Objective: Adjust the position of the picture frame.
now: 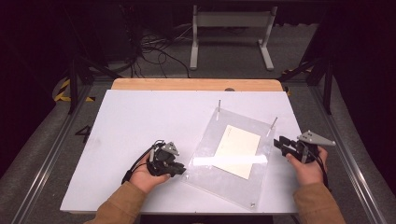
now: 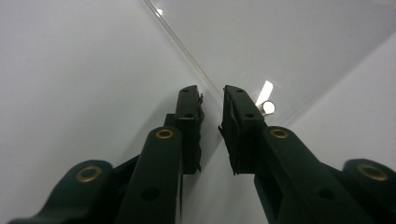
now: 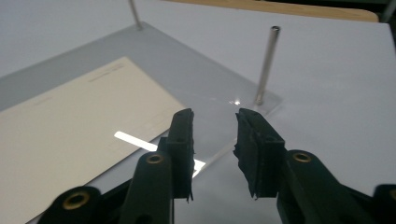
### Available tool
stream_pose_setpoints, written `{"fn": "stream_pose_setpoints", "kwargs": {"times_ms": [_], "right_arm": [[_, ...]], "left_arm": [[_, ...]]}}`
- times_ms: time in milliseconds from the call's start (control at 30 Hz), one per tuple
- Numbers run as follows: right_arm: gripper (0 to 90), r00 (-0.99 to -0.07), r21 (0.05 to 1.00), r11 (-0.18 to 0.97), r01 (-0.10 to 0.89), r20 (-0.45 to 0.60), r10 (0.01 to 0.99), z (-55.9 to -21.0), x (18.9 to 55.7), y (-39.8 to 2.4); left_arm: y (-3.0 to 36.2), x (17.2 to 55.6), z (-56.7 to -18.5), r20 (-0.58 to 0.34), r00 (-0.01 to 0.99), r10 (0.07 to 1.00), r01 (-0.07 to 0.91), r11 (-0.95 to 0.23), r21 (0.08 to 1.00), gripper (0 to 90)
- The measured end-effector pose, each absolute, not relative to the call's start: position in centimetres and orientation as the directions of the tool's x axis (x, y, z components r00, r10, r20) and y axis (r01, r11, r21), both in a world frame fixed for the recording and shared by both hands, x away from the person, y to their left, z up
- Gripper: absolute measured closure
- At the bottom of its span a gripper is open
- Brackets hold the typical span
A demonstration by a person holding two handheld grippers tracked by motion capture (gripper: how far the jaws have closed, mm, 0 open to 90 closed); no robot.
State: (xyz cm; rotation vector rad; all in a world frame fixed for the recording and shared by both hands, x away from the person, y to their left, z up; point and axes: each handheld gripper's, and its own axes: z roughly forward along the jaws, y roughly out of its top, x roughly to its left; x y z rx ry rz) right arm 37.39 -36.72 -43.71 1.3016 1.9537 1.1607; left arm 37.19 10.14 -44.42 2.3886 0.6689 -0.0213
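We see a clear plastic plate (image 1: pixel 219 177) lying flat on the desk (image 1: pixel 130 121), turned at an angle to the desk's edges. The plate is smooth and shiny, and a bright strip of light reflects on it. Thin metal pins (image 1: pixel 274 122) stand upright at its far corners, and a small screw (image 1: pixel 252 204) sits at its near corner. Under or on the plate lies a cream sheet of paper (image 1: pixel 238 149), rectangular and matt, with faint printed lines near one edge; we cannot tell on which side of the plastic it is.

The left gripper (image 1: pixel 180 169) rests low by the plate's left corner. Its black jaws stand a little apart, with the plate's thin edge (image 2: pixel 187 51) running ahead of the gap, and nothing is pinched. The right gripper (image 1: pixel 281 143) is held just beside the plate's right edge, near one pin (image 3: pixel 266 65). Its jaws are spread and hold nothing.

The desk has a white, dull top and a wooden strip (image 1: pixel 196 84) at the far side. Beyond it we see a grey floor (image 1: pixel 224 65), cables (image 1: pixel 154 49) and a white stand (image 1: pixel 231 28) in a dark room.
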Motion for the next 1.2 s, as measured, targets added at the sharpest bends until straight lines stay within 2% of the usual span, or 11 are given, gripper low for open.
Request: {"fn": "stream_pose_setpoints", "kwargs": {"times_ms": [200,333,500,633,667,733,833,933,1100,1167,1200], "right_arm": [[70.6,-0.330,0.852,0.208,0.481,-0.045,0.943,-43.5,42.7,-36.7],[82.8,-0.366,0.817,0.297,0.494,-0.114,0.923,-43.2,44.2,-35.9],[84.5,-0.387,0.791,0.328,0.516,-0.126,0.913,-42.3,45.0,-35.7],[84.6,-0.433,0.821,0.367,0.437,-0.166,0.886,-40.7,45.7,-34.3],[90.0,-0.463,0.826,0.392,0.406,-0.184,0.867,-39.9,46.4,-33.3],[90.0,-0.557,0.887,0.349,0.302,-0.133,0.820,-38.8,46.9,-31.7],[90.0,-0.608,0.869,0.431,0.242,-0.211,0.765,-37.6,47.7,-29.1],[89.8,-0.618,0.824,0.509,0.249,-0.269,0.739,-37.3,49.1,-27.0],[74.9,-0.536,0.839,0.421,0.343,-0.193,0.822,-38.0,48.6,-28.6],[60.0,-0.442,0.864,0.342,0.368,-0.161,0.883,-38.7,47.3,-31.0],[57.4,-0.417,0.868,0.322,0.378,-0.151,0.896,-39.1,47.0,-31.8]], "left_arm": [[11.3,37.2,-44.1,-0.174,0.854,0.491,0.485,-0.627,0.609,74.6],[11.7,36.9,-44.4,-0.190,0.850,0.490,0.494,-0.621,0.608,74.4],[12.5,36.6,-44.3,-0.185,0.839,0.512,0.505,-0.606,0.615,74.4],[13.2,36.4,-44.4,-0.196,0.820,0.538,0.533,-0.592,0.604,74.4],[13.4,36.4,-44.6,-0.194,0.818,0.542,0.536,-0.593,0.601,74.5],[13.5,36.3,-44.6,-0.196,0.815,0.545,0.540,-0.592,0.599,74.6],[13.9,35.9,-44.6,-0.191,0.809,0.556,0.545,-0.587,0.599,74.6],[14.7,35.4,-44.7,-0.194,0.803,0.563,0.551,-0.578,0.603,74.6],[15.5,34.5,-45.3,-0.211,0.798,0.565,0.562,-0.571,0.598,74.0],[15.5,34.6,-45.3,-0.220,0.795,0.566,0.567,-0.562,0.602,73.4],[15.5,34.6,-45.3,-0.220,0.795,0.566,0.567,-0.562,0.602,72.9]]}}
